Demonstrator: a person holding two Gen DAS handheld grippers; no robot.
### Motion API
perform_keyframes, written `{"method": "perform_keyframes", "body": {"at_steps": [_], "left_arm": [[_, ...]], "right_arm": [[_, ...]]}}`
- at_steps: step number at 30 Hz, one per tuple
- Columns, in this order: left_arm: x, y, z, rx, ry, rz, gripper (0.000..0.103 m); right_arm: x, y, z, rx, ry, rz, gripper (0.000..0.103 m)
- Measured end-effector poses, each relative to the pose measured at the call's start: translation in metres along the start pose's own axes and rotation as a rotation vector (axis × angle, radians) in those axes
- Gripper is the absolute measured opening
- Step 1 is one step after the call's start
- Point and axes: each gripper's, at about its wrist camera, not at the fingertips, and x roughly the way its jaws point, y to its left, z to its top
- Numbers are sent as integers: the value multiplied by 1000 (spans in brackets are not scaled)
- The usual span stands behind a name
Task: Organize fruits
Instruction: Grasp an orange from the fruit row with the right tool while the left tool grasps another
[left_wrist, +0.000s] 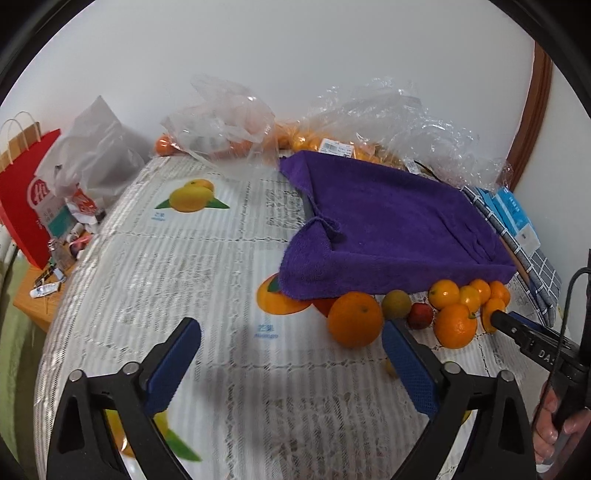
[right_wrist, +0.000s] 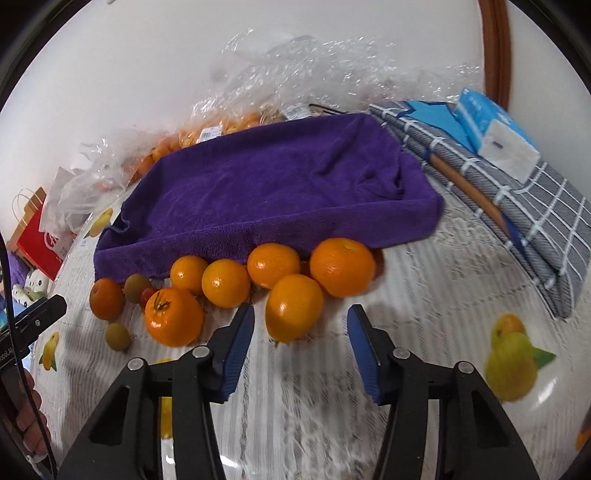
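Observation:
Several oranges lie in a cluster on the table in front of a purple towel (right_wrist: 266, 184) that covers a shallow tray. In the right wrist view my right gripper (right_wrist: 301, 325) is open, its jaws to either side of the nearest orange (right_wrist: 293, 306) without touching it. A big orange (right_wrist: 341, 266), a stemmed orange (right_wrist: 173, 316), two small greenish fruits (right_wrist: 117, 335) and a small red fruit (right_wrist: 147, 294) lie nearby. In the left wrist view my left gripper (left_wrist: 291, 341) is open and empty, left of a large orange (left_wrist: 354, 319). The towel (left_wrist: 388, 229) is beyond it.
Clear plastic bags of oranges (left_wrist: 332, 136) lie behind the towel by the wall. A folded checked cloth (right_wrist: 517, 206) with blue tissue packs (right_wrist: 495, 129) is on the right. A red paper bag (left_wrist: 26, 195) and clutter stand off the table's left edge.

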Motion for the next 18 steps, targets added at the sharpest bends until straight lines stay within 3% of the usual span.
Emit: {"method": "perform_keyframes", "body": {"at_steps": [11,18], "left_arm": [[35,-22,0,46,56,-85,75],[41,-26,-3,57,63,-135,43]], "right_arm": [[10,1,-3,-59,4,9,35],[9,-1,-7,-63,-6,18,35]]}}
